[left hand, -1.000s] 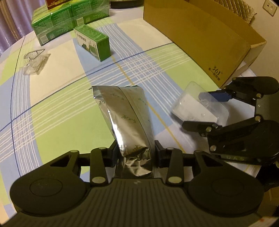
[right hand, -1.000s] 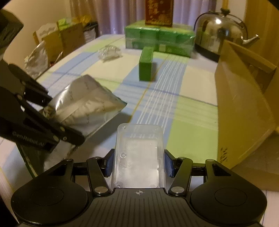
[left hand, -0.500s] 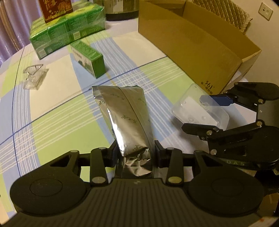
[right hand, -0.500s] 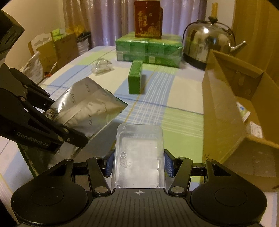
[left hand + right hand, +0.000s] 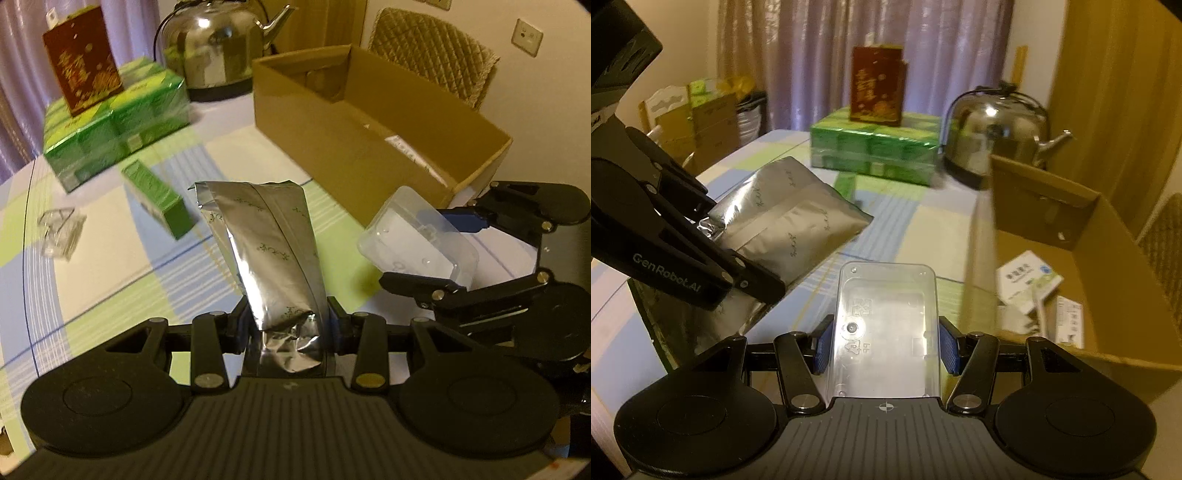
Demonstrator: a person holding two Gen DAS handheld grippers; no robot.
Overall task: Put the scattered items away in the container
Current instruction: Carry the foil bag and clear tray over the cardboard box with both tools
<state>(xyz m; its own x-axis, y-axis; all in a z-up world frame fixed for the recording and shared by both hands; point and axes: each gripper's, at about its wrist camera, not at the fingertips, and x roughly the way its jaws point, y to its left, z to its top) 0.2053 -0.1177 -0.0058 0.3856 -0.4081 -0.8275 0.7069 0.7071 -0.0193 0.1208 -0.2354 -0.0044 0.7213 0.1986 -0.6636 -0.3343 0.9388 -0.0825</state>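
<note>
Closest to me, my left gripper has its jaws pinched on the crumpled bottom of the silver foil pouch, which stands up out of the grip and leans a little forward over the checked tablecloth. My right gripper clamps the clear plastic case flat between its blue pads, and in the left wrist view it sits just right of the pouch, near the cardboard box. Compared with a second ago, both loads have been lifted well clear of the cloth and I now look down over the box rim: its inside shows, with a white-and-green packet lying on the floor of it. The case is beside the box's near corner, not yet over the opening. Farther out, a small green carton and a crumpled clear wrapper lie on the cloth, then the stack of green packs with a dark red box on top, and the steel kettle behind.
</note>
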